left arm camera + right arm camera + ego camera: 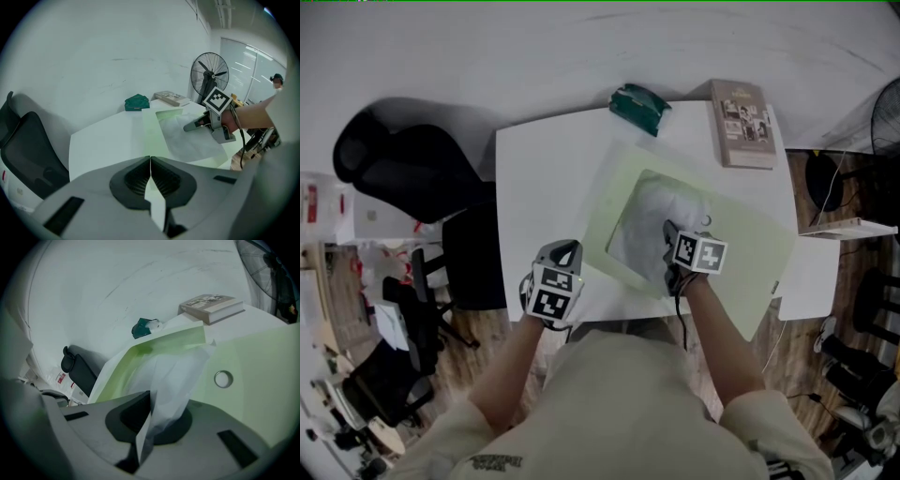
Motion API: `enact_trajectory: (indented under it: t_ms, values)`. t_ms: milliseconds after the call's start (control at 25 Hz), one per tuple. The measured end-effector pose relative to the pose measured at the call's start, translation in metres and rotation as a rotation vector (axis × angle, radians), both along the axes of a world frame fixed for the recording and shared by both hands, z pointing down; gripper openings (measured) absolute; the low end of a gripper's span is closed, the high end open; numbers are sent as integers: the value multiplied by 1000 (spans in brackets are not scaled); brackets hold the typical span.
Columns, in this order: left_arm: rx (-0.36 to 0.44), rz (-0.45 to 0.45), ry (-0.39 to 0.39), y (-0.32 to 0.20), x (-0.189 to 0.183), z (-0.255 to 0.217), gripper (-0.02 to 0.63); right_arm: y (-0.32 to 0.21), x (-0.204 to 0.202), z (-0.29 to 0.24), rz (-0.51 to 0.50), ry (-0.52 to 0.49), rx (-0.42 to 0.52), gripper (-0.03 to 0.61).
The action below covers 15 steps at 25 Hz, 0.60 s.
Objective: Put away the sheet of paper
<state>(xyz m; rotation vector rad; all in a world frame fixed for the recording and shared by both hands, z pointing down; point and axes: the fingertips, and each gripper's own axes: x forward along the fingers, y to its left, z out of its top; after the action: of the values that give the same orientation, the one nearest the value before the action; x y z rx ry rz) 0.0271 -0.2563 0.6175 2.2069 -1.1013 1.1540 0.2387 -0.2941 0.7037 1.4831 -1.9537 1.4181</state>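
Sheet of paper (pixel 645 220): white, in mouth of open green folder (pixel 750 246) on white table (pixel 542 169), near edge pinched in fully closed right gripper (pixel 150 414). Left gripper (pixel 150 161) clamped on folder's edge. Book (pixel 742 122) cover print unreadable.

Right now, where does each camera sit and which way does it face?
Head view: on the person's head, facing steeply down at the table; left gripper, right gripper and forearms show.
Left gripper view: on that gripper, facing across the green folder; own jaws, right forearm show.
Right gripper view: on that gripper, facing the book; own jaws pinch the sheet of paper.
Shared: all three show the book.
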Motion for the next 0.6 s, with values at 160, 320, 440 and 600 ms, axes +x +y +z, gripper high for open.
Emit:
enact_trajectory:
  t_ms: [160,320,440,600]
  values:
    - [6,1,7,-1,2,-1,21,-6,-15,5,11,-52,-13,25]
    - [11,5,12,0,2,-3,21,-10,-28,5,-12,-67,-8,25]
    - [7,-2,12,2,-1,-3,21,-13,-37,4,-39,-85,-3,25]
    - [11,-10,11,5,-6,-6,21,-13,-41,6,-73,-89,-8,25]
